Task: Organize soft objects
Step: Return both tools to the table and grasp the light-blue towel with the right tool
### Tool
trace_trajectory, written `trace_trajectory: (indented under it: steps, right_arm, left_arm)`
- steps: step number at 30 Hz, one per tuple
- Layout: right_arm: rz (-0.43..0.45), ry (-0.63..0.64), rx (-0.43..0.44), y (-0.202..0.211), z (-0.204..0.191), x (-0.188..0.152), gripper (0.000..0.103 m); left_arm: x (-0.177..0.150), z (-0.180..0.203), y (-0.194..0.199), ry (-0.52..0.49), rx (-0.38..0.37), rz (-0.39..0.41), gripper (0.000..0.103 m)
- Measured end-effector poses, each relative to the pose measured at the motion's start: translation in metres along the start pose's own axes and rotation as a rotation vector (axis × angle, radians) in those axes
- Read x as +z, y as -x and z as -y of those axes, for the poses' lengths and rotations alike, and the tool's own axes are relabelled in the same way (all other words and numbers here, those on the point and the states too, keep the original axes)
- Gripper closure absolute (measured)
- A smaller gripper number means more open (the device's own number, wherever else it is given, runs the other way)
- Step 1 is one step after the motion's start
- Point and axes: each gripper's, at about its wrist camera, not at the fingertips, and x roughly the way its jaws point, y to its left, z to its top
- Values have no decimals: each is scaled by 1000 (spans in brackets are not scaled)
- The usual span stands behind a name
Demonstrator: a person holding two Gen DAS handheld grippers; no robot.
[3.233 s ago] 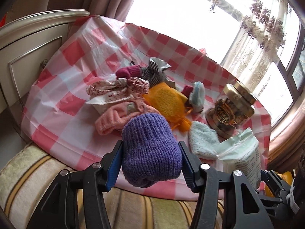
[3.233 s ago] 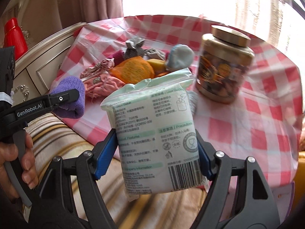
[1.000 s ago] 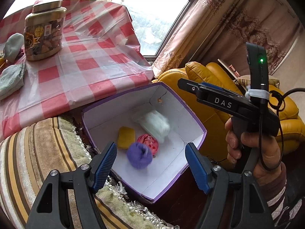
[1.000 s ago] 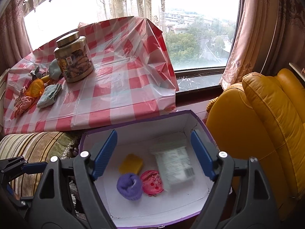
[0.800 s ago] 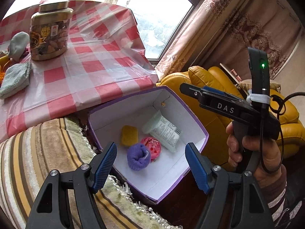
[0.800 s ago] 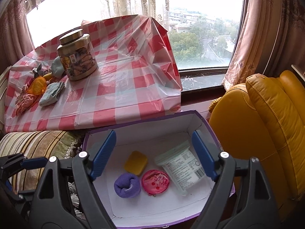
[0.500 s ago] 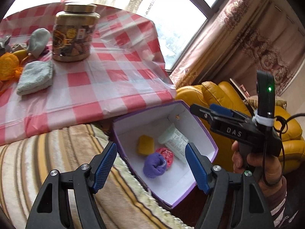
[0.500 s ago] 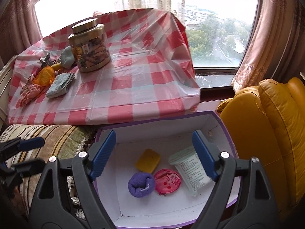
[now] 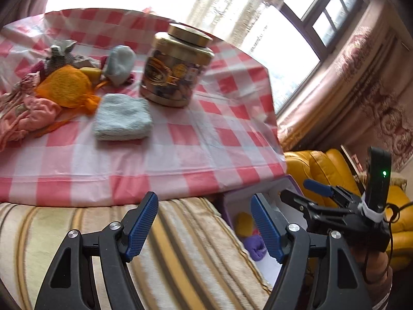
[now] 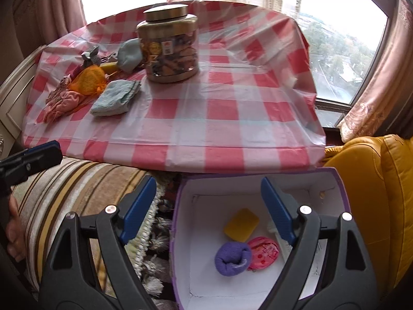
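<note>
Spanning the back, the checked table (image 10: pixel 232 108) holds the soft things not yet sorted, a towel (image 10: pixel 116 98) and a heap of clothes (image 10: pixel 64 103) beside a jar (image 10: pixel 169 49), while the purple box (image 10: pixel 340 188) waits below its edge to receive them. Inside lie a purple sock (image 10: pixel 232 258), a sponge (image 10: pixel 241 224), a pink pad (image 10: pixel 263 252) and a half-hidden packet. Both the left gripper (image 9: pixel 204 227) and right gripper (image 10: pixel 209 209) gape empty, the right's jaws having just widened, probably ready for another fetch.
</note>
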Motion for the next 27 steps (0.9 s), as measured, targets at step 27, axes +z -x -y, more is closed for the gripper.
trace_trajectory:
  steps: [27]
  right_arm:
    - [-2,2,134,-69,-123,81,7]
  left_arm:
    - [90,-204,58,209,323,170,28]
